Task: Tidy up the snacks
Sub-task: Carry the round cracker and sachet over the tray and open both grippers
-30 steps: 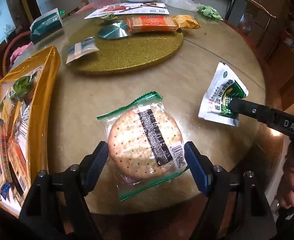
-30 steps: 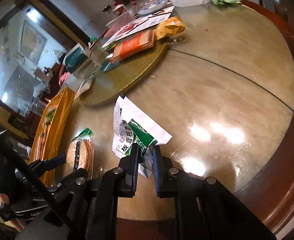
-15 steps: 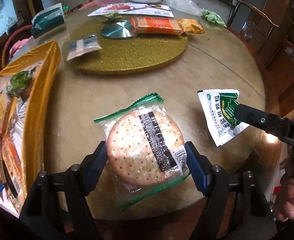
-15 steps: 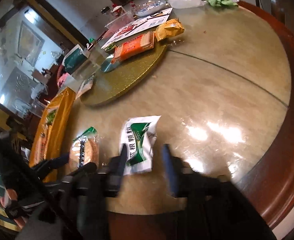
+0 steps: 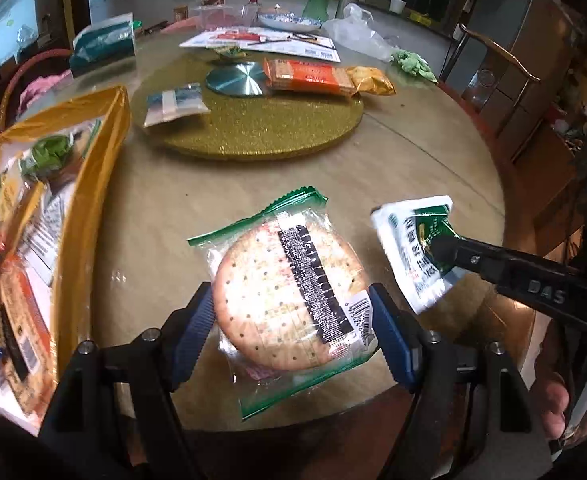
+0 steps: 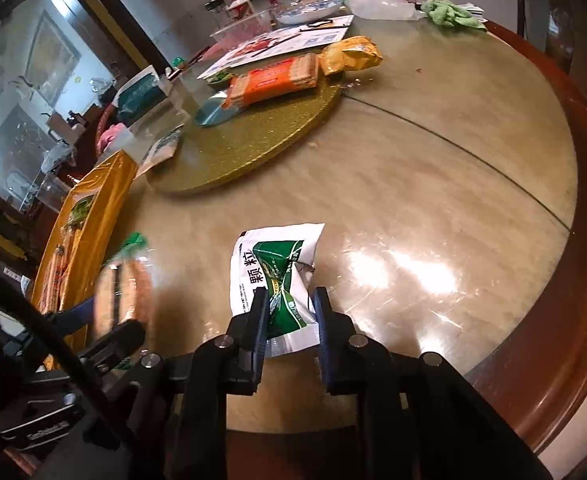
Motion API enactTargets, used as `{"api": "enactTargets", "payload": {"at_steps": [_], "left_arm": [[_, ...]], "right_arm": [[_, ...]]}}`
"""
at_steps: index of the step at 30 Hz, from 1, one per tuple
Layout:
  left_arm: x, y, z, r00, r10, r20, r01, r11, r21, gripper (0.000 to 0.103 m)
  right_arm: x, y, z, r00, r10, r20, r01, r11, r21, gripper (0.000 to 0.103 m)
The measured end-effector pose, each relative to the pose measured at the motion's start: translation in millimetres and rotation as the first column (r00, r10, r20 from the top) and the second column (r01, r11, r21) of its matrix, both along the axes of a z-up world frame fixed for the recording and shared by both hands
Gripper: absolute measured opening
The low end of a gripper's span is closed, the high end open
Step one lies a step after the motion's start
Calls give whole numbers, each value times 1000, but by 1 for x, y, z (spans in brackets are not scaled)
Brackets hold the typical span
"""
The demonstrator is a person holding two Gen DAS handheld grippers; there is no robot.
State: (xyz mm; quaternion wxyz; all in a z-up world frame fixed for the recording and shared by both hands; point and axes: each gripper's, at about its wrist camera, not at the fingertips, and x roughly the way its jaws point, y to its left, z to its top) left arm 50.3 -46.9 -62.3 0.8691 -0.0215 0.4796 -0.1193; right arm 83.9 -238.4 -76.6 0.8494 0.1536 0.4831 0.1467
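While my left gripper grips the round cracker in its clear, green-edged plastic wrapper, its two blue pads press the packet's sides, and the packet looks raised off the glossy round wooden table near the front edge. My right gripper has its black fingers set on either side of the white and green sachet with printed characters; they pinch its lower end, and the foil crumples between them. From the left camera that sachet sits just beside the cracker, on its right, with one black finger of my right tongs laid across it. To my left, the shiny gold tray holds several wrapped snacks. Farther back, the gold glitter turntable carries a long orange biscuit pack, a yellow crinkled snack bag touching its end, and a small pale pouch.
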Motion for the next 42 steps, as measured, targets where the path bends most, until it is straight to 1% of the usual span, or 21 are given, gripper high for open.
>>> {"api": "enactTargets", "payload": {"at_steps": [2,4,6,10,14,17,20,24,27,29,31,33,37,40,42], "left_arm": [[-2,1,4,1000,-1,9,1,1000,-3,76],[-7,2,12,999,-2,52,1,1000,8,76],[-10,4,15,997,8,70,-9,1000,21,76],[-11,12,18,999,20,49,-19,999,-28,76],[-17,19,26,998,29,62,-25,998,-59,76],[-21,28,36,997,38,68,-32,995,-94,76],[-24,35,46,996,45,76,-36,993,-113,76],[-31,50,61,992,76,102,-61,988,-139,76],[-32,65,69,991,105,86,-89,981,-172,76],[-33,75,74,988,119,93,-100,977,-190,76],[-35,86,80,983,146,110,-124,974,-187,76],[-36,99,85,977,175,122,-149,968,-201,76],[-35,125,92,965,228,128,-198,957,-212,76],[-35,150,97,949,283,136,-250,943,-219,76],[-35,166,98,939,315,142,-283,937,-203,76]], "right_arm": [[-3,0,5,1000,2,15,-2,1000,24,16],[-7,-2,13,999,-11,38,9,999,46,16],[-9,0,18,998,-15,62,12,999,51,15],[-10,2,21,997,-16,71,12,998,65,15],[-15,8,29,995,-6,103,-2,997,75,15],[-15,11,33,994,3,113,-13,996,87,15],[-14,16,37,993,9,120,-22,994,105,15],[-12,29,44,990,35,140,-51,992,117,15],[-11,38,48,988,45,148,-65,989,130,15],[-9,44,51,987,59,152,-80,987,140,15],[-7,52,56,984,75,164,-99,985,141,15],[-5,61,61,980,94,176,-119,983,139,15],[0,77,67,972,126,199,-157,976,148,15],[4,92,69,966,155,207,-189,970,155,15],[9,105,70,961,185,207,-219,962,160,15]]}}
